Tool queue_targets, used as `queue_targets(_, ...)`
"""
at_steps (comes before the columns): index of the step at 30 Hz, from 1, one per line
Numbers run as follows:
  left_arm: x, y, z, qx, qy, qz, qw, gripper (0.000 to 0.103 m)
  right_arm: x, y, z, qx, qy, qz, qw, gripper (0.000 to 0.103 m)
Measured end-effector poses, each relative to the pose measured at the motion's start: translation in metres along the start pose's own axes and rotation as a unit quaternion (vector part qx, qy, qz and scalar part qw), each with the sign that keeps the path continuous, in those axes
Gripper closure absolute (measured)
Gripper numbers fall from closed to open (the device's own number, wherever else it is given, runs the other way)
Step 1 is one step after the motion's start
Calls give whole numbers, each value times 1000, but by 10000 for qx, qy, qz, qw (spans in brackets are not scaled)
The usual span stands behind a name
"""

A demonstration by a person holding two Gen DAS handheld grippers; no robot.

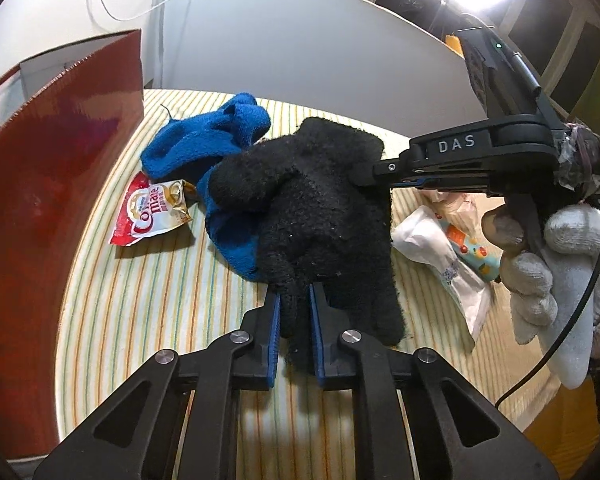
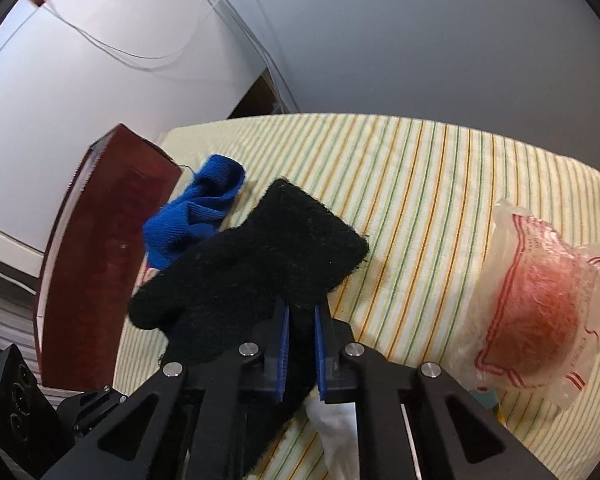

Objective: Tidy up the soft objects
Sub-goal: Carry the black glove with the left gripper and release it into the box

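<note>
A fuzzy black glove (image 1: 320, 216) is held above the striped tablecloth by both grippers. My left gripper (image 1: 294, 304) is shut on the glove's near finger end. My right gripper (image 2: 300, 320) is shut on the glove's side edge; in the left wrist view it reaches in from the right (image 1: 364, 172). The black glove also shows in the right wrist view (image 2: 260, 264). A blue sock-like cloth (image 1: 204, 144) lies crumpled behind and under the glove, also seen in the right wrist view (image 2: 196, 212).
A red-brown box (image 1: 52, 184) stands at the left on the striped table (image 1: 148, 288). A Coffee-mate sachet (image 1: 152, 212) lies beside the blue cloth. White tissue packets (image 1: 440, 248) lie at the right. A bagged reddish ball (image 2: 540, 312) lies on the far right.
</note>
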State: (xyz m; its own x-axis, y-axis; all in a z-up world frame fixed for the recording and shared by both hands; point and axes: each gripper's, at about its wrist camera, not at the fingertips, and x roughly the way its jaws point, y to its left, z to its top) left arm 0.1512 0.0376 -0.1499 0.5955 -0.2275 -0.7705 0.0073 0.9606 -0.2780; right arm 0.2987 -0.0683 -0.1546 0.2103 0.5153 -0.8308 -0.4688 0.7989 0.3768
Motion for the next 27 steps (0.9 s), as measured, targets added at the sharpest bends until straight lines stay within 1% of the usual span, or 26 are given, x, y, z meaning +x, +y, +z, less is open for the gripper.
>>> queue_targets(7, -20, -6, 3, 47, -160, -170, 9997, 91, -40, 6, -11, -183, -335, 48, 9993, 94)
queue_targets(10, -29, -8, 3, 82, -233, -240, 9994, 91, -57, 5, -14, -167, -441, 146, 9988, 94)
queue_targets(13, -38, -9, 3, 74, -313, -272, 9991, 91, -66, 3, -12, -110, -514, 237, 9983, 94)
queue_targets(17, -48, -7, 2, 52, -391, -330, 9987, 92, -64, 6, -13, -35, -511, 376, 9980, 94)
queue_targets(23, -69, 2, 4, 42, -593, -322, 9977, 92, -72, 27, -12, -219, -625, 436, 9969, 94)
queue_targets(27, -93, 12, 9, 31, -804, -257, 9964, 92, -79, 55, -3, -432, -795, 542, 9944, 94)
